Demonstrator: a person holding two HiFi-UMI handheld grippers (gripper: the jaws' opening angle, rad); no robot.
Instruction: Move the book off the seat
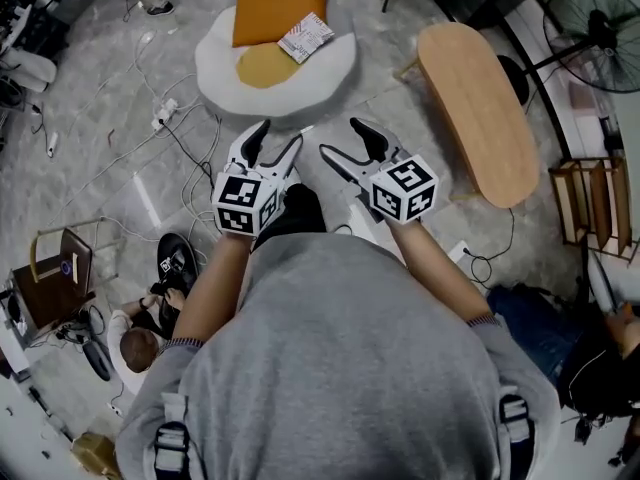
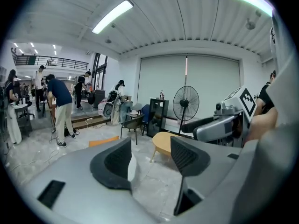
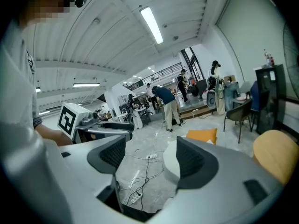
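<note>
In the head view the book (image 1: 305, 36), with a red and white cover, lies on the white round seat (image 1: 225, 73). It partly rests on an orange cushion (image 1: 270, 10) and a yellow disc (image 1: 264, 66). My left gripper (image 1: 275, 140) and right gripper (image 1: 342, 138) hover side by side over the floor, short of the seat's near edge. Both are open with nothing between the jaws. The left gripper view shows its jaws (image 2: 149, 160) apart, with the seat's white rim (image 2: 132, 167) between them. Through the right gripper (image 3: 154, 160) I see the seat (image 3: 169, 164) and the cushion (image 3: 203, 135).
An oval wooden table (image 1: 478, 108) stands right of the seat, with a floor fan (image 1: 590, 23) and a wooden rack (image 1: 590, 203) beyond it. Cables and a power strip (image 1: 165, 113) trail across the floor at left. A person (image 1: 140, 343) crouches at lower left.
</note>
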